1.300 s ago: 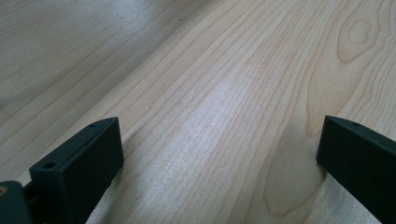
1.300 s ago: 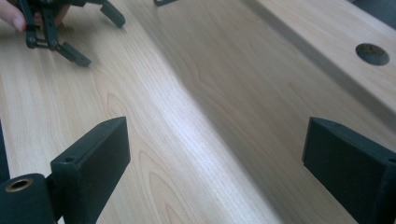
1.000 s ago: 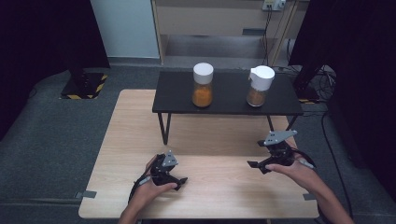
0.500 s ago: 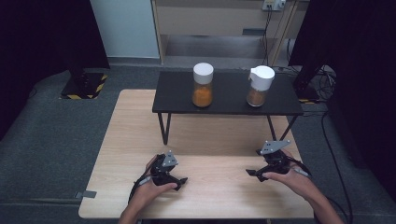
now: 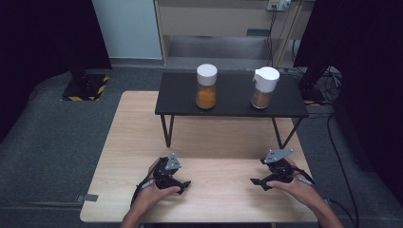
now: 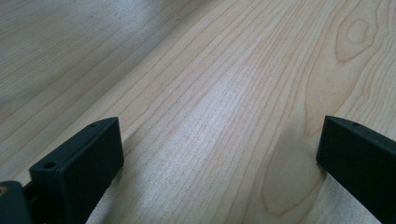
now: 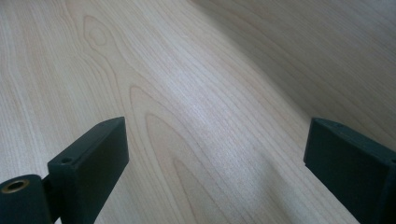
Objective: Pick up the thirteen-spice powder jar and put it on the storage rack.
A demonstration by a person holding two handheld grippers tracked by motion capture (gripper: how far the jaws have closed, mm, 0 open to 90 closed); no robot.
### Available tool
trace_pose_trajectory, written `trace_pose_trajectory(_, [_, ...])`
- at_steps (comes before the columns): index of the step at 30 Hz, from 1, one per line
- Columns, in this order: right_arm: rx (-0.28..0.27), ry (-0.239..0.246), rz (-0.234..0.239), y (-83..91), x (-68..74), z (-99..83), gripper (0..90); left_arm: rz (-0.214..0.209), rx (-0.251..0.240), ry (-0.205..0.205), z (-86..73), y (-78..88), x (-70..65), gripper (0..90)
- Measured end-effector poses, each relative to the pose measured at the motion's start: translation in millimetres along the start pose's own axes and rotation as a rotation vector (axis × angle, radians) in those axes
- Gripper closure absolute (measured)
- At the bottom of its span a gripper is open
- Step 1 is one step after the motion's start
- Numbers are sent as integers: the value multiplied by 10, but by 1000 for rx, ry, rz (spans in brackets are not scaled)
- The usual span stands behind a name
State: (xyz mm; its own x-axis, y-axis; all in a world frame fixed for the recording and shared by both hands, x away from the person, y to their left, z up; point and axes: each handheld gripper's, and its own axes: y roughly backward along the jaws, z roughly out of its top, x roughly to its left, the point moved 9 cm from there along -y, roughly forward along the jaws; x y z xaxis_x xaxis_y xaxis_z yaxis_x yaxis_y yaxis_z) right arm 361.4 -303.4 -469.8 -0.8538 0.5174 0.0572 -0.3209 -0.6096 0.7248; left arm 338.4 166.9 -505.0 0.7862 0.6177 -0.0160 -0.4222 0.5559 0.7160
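1. Writing: none legible on either jar or on either gripper; labels too small to read from the high view.
2. Containers, count two: clear glass jar with flat white cylindrical lid point(image 5: 206, 86), about half full of orange powder; clear glass jar with white spouted lid point(image 5: 264, 87), lower part holding brown powder. Both upright, well apart from each other, on low black rectangular shelf on thin black legs point(image 5: 231, 105).
3. Shelf standing on far half of pale wooden table point(image 5: 133, 137).
4. Grippers, count two. Black two-jaw left gripper with grey three-cornered plate point(image 5: 179, 184) held in left hand point(image 5: 153, 194), low over near part of table, well short of the jars. Jaws wide apart in the left gripper view point(image 6: 219, 154), bare wood grain between them, nothing held.
5. Black two-jaw right gripper with grey three-cornered plate point(image 5: 259, 181) held in right hand point(image 5: 298, 187), near right edge of table, jaws pointing inward toward the left gripper. Jaws wide in the right gripper view point(image 7: 215, 149), having just been opening a little further; bare wood between them, nothing held.
6. Hands, count two; forearms entering from bottom edge.
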Motion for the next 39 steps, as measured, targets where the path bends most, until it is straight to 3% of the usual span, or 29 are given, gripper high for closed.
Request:
trace_pose_trajectory(26, [-49,-45,-48,-27,-97,-292,61,0,0,0,0,0,0,0])
trace_pose_trajectory(39, [-46,-70,-65,-36,-147,-370,54,0,0,0,0,0,0,0])
